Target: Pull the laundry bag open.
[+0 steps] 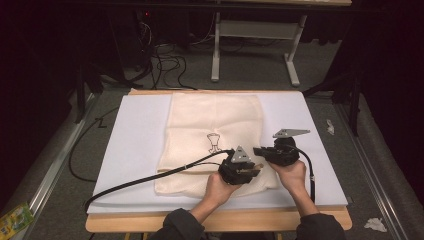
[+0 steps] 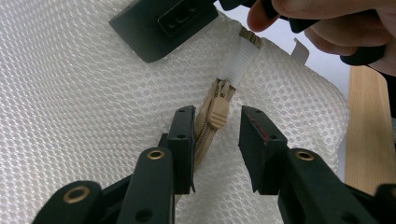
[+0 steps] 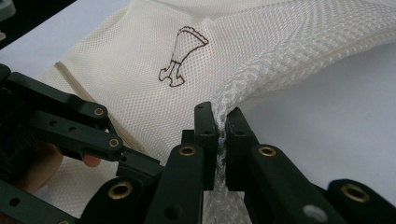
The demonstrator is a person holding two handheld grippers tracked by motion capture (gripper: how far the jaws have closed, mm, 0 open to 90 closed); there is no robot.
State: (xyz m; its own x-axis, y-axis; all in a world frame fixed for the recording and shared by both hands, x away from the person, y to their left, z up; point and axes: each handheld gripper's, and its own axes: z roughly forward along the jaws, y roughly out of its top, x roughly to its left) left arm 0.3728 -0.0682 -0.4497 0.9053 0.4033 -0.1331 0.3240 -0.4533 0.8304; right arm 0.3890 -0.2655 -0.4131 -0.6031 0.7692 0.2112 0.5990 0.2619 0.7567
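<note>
- Lying flat on the white table cover (image 1: 130,145), the mesh laundry bag (image 1: 215,125) takes up its middle.
- Right gripper (image 3: 222,122) is pressed together, pinching the bag's edge beside the zipper end.
- Left gripper (image 2: 216,135) stands spread astride the tan zipper pull (image 2: 218,112); judged next: pinch the pull, then slide it.
</note>
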